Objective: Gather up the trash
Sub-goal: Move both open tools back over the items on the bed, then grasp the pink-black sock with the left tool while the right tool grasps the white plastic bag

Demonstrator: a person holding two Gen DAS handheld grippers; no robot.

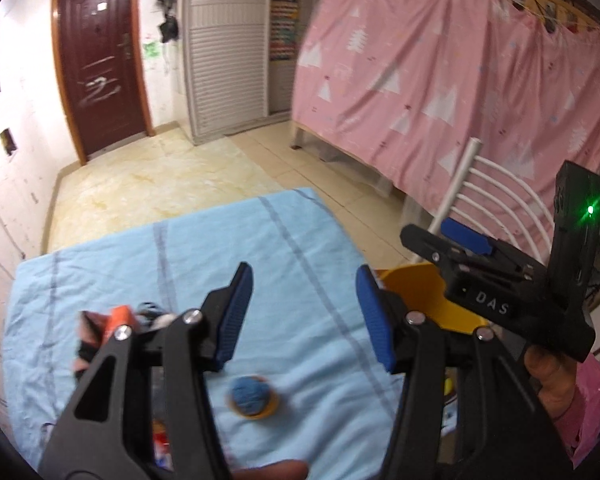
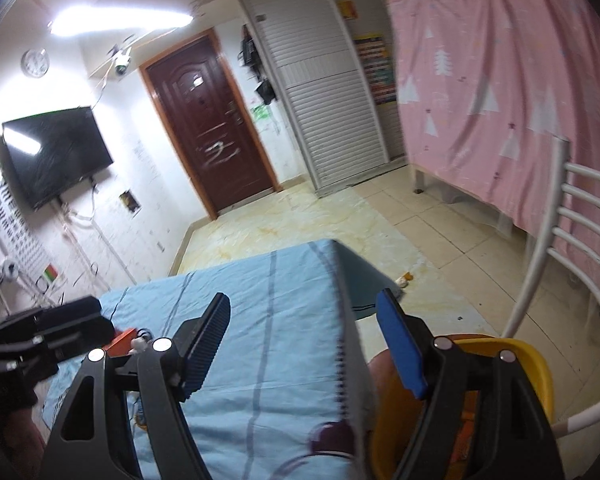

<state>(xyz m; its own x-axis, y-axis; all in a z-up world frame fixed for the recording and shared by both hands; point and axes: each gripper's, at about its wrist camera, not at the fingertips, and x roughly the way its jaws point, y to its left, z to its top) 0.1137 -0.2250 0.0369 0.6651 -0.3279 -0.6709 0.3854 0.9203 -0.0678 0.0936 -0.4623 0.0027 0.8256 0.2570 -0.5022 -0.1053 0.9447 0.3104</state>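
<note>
1. Nearest to us, in the left wrist view, our left gripper (image 1: 304,316) hangs over the table with its jaws wide apart and nothing between them.
2. Just below and slightly left of that gap lies a crumpled blue ball of trash (image 1: 249,393) sitting in a shallow orange-yellow wrapper. It is roundish, with no clear long axis, and blurred. We judge the left gripper the nearer one, and that a short drop down and toward us would reach it.
3. It rests on the light blue tablecloth (image 1: 300,240), near the table's near edge.
4. Farther left on the cloth lies an orange packet (image 1: 118,318) amid small dark and white scraps, partly hidden by the gripper frame.
5. At the right, off the table edge, is a yellow bin (image 1: 416,292), which we take to be where trash goes.
6. Our right gripper (image 2: 304,344) hangs over the table's right edge beside the bin, jaws apart and empty.
</note>
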